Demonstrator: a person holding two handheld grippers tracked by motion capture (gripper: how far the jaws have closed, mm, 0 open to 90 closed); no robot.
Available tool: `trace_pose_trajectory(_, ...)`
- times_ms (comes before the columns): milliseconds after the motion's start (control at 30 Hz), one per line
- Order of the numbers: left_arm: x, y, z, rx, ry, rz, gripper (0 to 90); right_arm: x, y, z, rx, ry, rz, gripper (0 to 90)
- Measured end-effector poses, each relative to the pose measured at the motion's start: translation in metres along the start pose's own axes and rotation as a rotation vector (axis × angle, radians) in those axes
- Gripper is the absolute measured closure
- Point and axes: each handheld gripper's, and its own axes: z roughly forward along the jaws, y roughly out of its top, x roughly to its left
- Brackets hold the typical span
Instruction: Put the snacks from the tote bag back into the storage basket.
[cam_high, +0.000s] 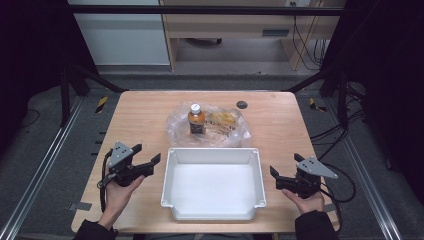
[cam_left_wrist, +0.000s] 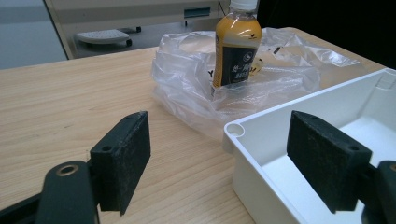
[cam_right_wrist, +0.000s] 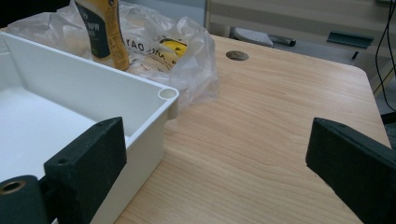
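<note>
A: What is sitting on the desk (cam_high: 140, 115) right now?

B: A white bin (cam_high: 213, 183) is lying near the front edge, about midway between the left and right edges, and it is sitting empty. Just behind it, toward the far edge, a clear plastic bag (cam_high: 225, 131) is lying crumpled, touching or nearly touching the bin's far wall.

A: And the bottle?

B: The orange bottle (cam_high: 196, 120) with a white cap is standing upright in the bag's left part, with something yellow (cam_high: 223, 120) lying beside it inside the plastic. I cannot tell what the yellow thing is. A small dark round disc (cam_high: 242, 104) is showing in the desk top near the far edge, right of the bag.

A: Where are the hands?

B: The left gripper (cam_high: 148, 156) is hovering beside the bin's left wall, near the desk's front left corner, with a hand (cam_high: 120, 189) wrapping it from below. Its jaws are standing wide apart with nothing between them; in the left gripper view the bin's near corner (cam_left_wrist: 235, 129) is lying between the two pads (cam_left_wrist: 122, 161).

A: And the other one?

B: The right gripper (cam_high: 286, 167) is sitting just off the bin's right wall, near the front right corner, also spread wide and holding nothing. In the right gripper view its left pad (cam_right_wrist: 88, 163) is showing in front of the bin's wall (cam_right_wrist: 140, 100)
</note>
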Motion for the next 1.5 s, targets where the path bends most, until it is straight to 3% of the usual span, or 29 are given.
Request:
trace_pose_trajectory(1000, -0.015, 0.034, 0.031, -0.019, -0.027, 0.046, 22.1, 0.001, 0.000, 0.002, 0.005, 0.004, 0.008, 5.5)
trace_pose_trajectory(1500, -0.014, 0.048, 0.042, -0.044, -0.024, 0.034, 22.5, 0.001, -0.001, 0.003, 0.013, 0.009, 0.008, 5.6)
